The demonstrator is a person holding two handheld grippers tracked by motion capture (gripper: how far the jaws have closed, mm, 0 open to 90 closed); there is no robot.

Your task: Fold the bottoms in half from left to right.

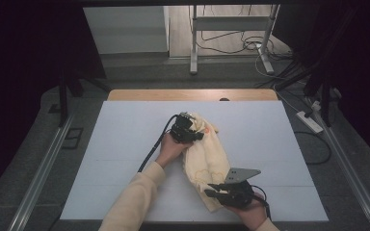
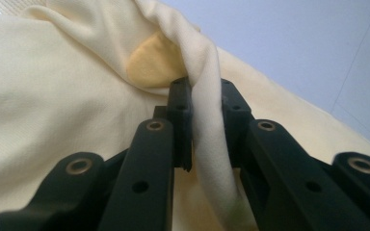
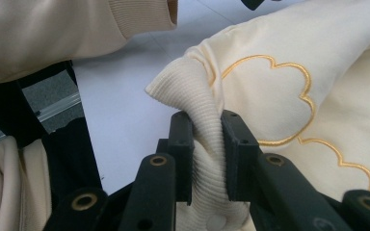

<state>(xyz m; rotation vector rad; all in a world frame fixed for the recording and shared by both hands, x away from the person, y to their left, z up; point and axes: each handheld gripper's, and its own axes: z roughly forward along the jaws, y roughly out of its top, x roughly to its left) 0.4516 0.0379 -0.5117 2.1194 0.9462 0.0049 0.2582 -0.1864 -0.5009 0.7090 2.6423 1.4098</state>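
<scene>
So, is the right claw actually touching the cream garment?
Touching. The right gripper view shows the right claw pinching the ribbed hem of the cream garment between both jaws, no gap.

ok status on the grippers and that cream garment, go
Left gripper shut on a smooth fold of the cream garment. Right gripper shut on its ribbed edge. Garment bunched between them on the white table; nothing in the way.

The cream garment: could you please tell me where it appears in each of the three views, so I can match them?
High view: the cream garment lies mid-table, running between the left tool and the right tool.
Left gripper view: it covers the left and centre, a fold clamped between the jaws.
Right gripper view: it sits right of centre, its ribbed hem clamped.
Shared landmark: the white table.
</scene>
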